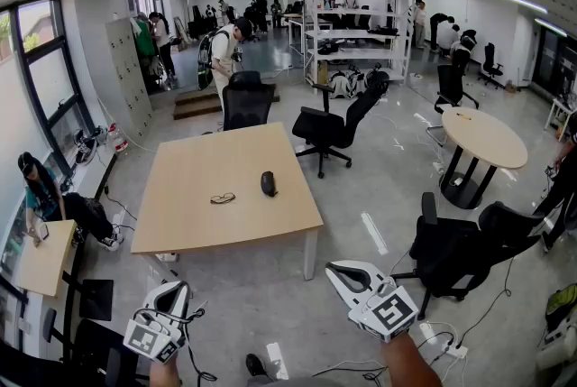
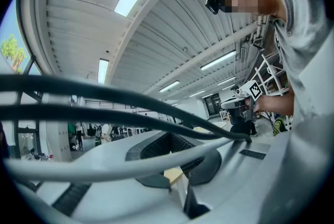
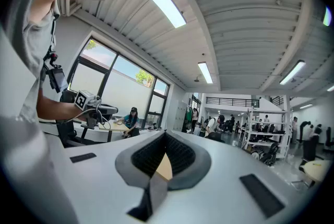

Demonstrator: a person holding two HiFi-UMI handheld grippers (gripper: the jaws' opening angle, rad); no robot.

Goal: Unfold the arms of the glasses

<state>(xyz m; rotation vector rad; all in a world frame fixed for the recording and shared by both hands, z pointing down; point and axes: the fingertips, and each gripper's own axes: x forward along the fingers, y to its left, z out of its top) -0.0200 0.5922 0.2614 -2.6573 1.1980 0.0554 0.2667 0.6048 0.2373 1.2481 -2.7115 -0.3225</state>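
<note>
A pair of dark-framed glasses (image 1: pixel 223 198) lies on the light wooden table (image 1: pixel 189 223), with a small black object (image 1: pixel 269 183) just to its right. Both grippers are held well short of the table, near the bottom of the head view. My left gripper (image 1: pixel 173 289) is shut with nothing in it, and black cables cross in front of its jaws (image 2: pixel 175 176). My right gripper (image 1: pixel 341 270) is also shut and empty, its jaws (image 3: pixel 159 165) meeting in a closed seam. Each gripper view shows the other gripper, the right gripper (image 2: pixel 242 108) and the left gripper (image 3: pixel 86 103), held out at the side.
Black office chairs (image 1: pixel 335 128) stand behind the table, and another chair (image 1: pixel 455 245) is close on my right. A round table (image 1: pixel 485 140) is at the right, a small desk (image 1: pixel 41 259) with a seated person at the left. Cables and a power strip (image 1: pixel 446 345) lie on the floor.
</note>
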